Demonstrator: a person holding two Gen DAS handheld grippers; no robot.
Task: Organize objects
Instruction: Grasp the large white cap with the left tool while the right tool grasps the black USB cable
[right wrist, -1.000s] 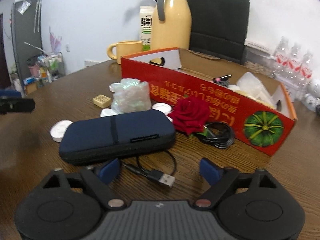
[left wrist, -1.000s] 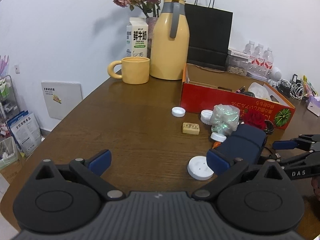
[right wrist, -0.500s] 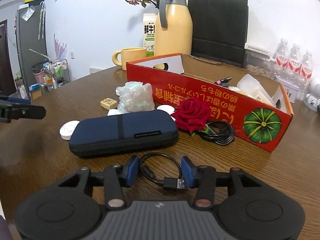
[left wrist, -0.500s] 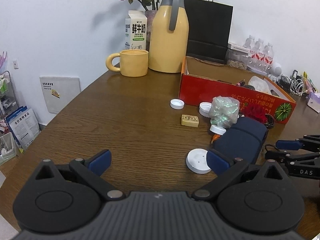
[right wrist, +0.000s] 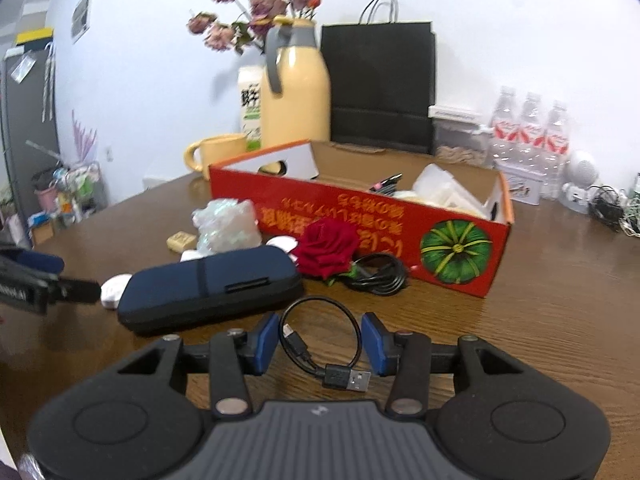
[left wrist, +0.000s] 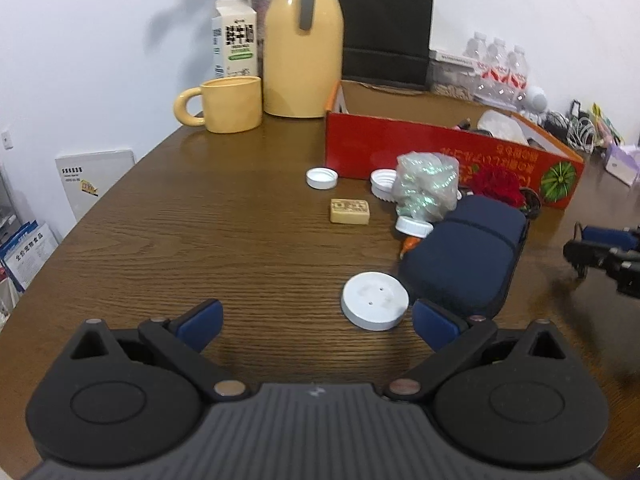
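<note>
I am gripping the short USB cable (right wrist: 320,340) loop in my right tongs (right wrist: 320,342) for boxing, while my left tongs (left wrist: 316,320) are hovering open near the worktop's (left wrist: 200,240) front edge.

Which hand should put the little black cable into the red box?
The right gripper. Its jaws already sit on either side of the short USB cable, facing the red box. The left gripper is open over bare table.

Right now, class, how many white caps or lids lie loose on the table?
4: a large disc nearest the left gripper, one alone before the red box, two beside the crinkly bag. More may be hidden.
</note>
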